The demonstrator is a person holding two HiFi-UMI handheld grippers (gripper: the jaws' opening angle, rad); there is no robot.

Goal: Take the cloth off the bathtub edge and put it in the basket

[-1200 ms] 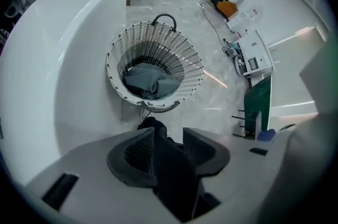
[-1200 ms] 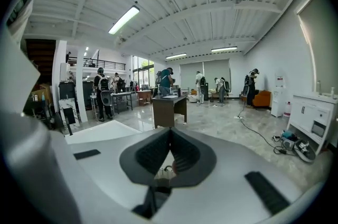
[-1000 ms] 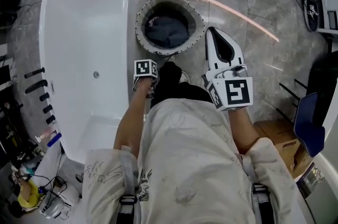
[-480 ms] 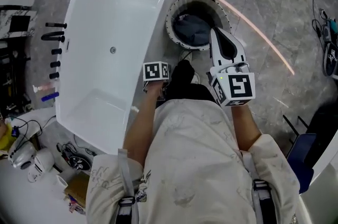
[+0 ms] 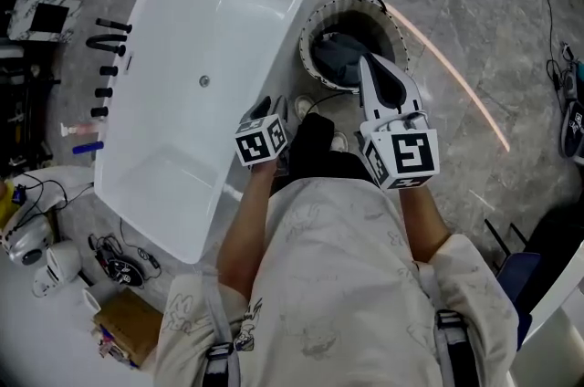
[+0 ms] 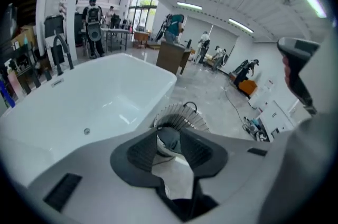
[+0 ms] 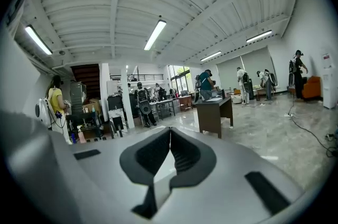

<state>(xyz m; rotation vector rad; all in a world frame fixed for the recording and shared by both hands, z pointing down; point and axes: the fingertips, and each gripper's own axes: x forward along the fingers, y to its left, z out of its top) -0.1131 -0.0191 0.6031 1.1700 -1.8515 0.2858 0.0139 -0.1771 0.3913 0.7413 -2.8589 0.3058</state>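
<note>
The dark cloth [image 5: 338,57] lies bunched inside the round ribbed basket [image 5: 315,25], which stands on the floor against the white bathtub [image 5: 182,57]. The tub's rim [image 5: 274,57] shows no cloth on it. My left gripper [image 6: 169,137] hangs above the floor near the basket [image 6: 182,114] and points down at it. Its jaws have just been closing a little and stand apart, with nothing between them. My right gripper [image 5: 365,61] reaches over the basket's near side. In the right gripper view its pads [image 7: 170,133] meet at the tips and hold nothing.
A black faucet and handles [image 5: 108,43] line the tub's far side. Cables, small devices [image 5: 55,257] and a cardboard box [image 5: 128,326] lie at the lower left. My shoes [image 5: 339,141] stand beside the basket. A glowing strip [image 5: 456,75] curves across the marble floor.
My left gripper has risen and tilted, its marker cube now turned askew. The right gripper has moved out over the basket's near rim. The head view has swung towards the tub.
</note>
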